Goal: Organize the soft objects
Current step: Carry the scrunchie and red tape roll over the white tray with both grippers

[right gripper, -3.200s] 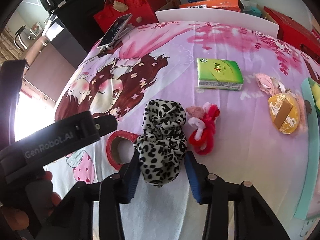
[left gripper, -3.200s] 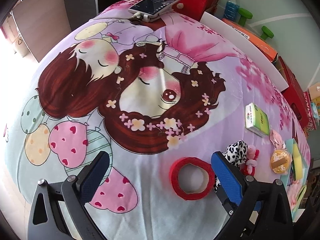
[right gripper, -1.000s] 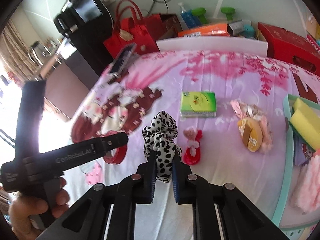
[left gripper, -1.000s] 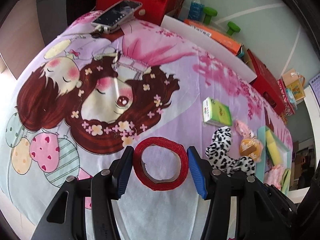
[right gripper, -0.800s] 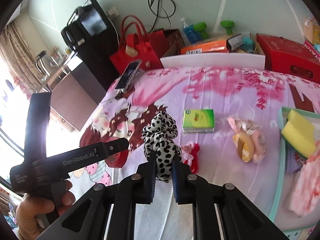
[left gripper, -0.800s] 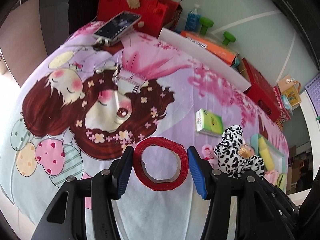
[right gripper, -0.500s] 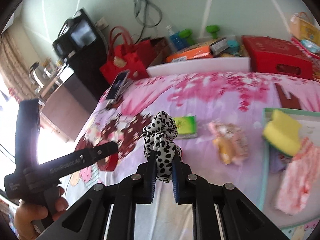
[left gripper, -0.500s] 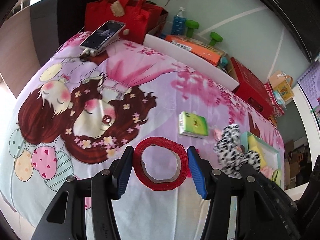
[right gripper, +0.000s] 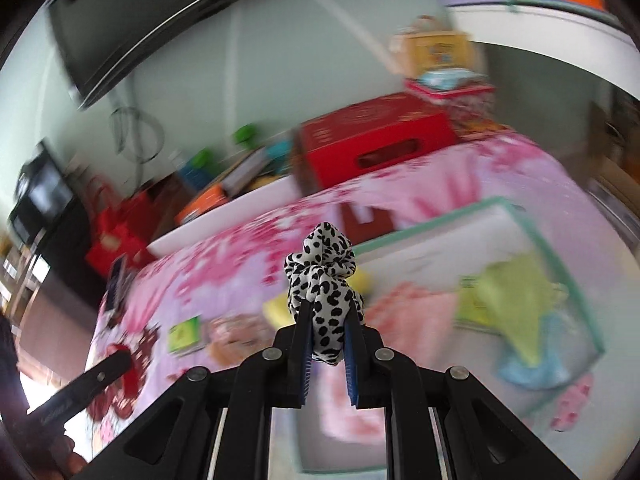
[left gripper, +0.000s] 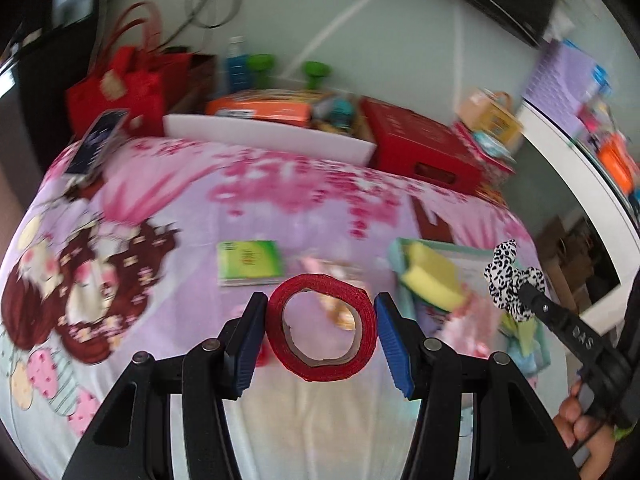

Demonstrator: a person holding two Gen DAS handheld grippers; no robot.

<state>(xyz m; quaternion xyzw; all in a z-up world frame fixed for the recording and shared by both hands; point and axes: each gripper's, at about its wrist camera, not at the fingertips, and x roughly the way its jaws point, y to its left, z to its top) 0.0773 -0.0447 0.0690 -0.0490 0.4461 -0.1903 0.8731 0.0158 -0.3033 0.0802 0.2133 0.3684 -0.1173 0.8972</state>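
My left gripper (left gripper: 321, 332) is shut on a red ribbon roll (left gripper: 322, 327) and holds it in the air above the cartoon-print bedspread (left gripper: 168, 216). My right gripper (right gripper: 326, 356) is shut on a black-and-white leopard-print scrunchie (right gripper: 322, 284), lifted above the bed near a teal-rimmed tray (right gripper: 516, 208). The scrunchie also shows at the right of the left wrist view (left gripper: 510, 276), over the tray (left gripper: 396, 246). The tray holds a yellow sponge (left gripper: 430, 276), a pink cloth (right gripper: 404, 308), and green and blue soft pieces (right gripper: 508, 300).
A green tissue pack (left gripper: 250, 260) and a gold-and-pink item (left gripper: 340, 312), partly behind the roll, lie on the bed. A phone (left gripper: 98, 140), a red bag (left gripper: 120, 88), a white board (left gripper: 272, 140) and a red box (left gripper: 420, 148) line the far edge. Both views are motion-blurred.
Both grippers have risen and swung right toward the tray, each keeping its hold. The scrunchie now hangs over the tray area; the roll sits above the bed's middle.
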